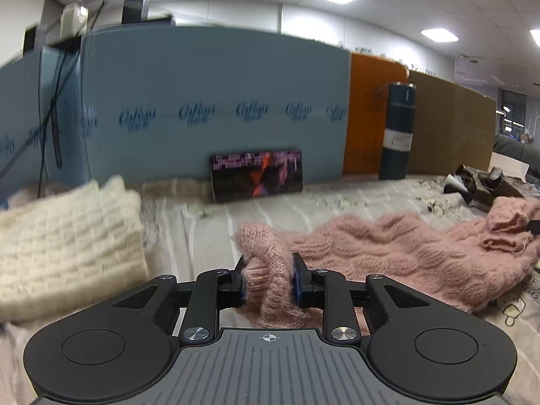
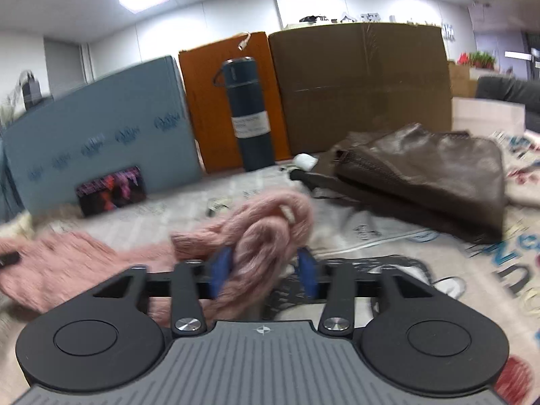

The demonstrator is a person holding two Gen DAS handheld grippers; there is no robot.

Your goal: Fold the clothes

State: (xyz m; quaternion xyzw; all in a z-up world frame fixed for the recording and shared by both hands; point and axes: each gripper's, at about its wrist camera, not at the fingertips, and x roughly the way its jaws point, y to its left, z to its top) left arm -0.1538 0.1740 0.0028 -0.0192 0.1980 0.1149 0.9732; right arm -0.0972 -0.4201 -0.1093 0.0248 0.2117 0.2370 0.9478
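- Here, the left gripper (image 1: pixel 268 278) pinches one end of the pink sweater (image 1: pixel 388 253).
- The right gripper (image 2: pixel 265 271) clamps another bunched part.
- The sweater sags between them onto the printed sheet (image 2: pixel 388 236).

Fuzzy pink knit sweater (image 1: pixel 388 246); matt black plastic gripper (image 1: pixel 268 278); glossy brown leather bag (image 2: pixel 428 172).

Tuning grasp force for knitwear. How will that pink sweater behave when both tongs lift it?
Likely floppy: the pink sweater bunches between the left tongs and sags in ropey folds at the right tongs. Probably light for its bulk, given the loose fuzzy knit. Its fuzz may snag rather than slip on the blue pads.
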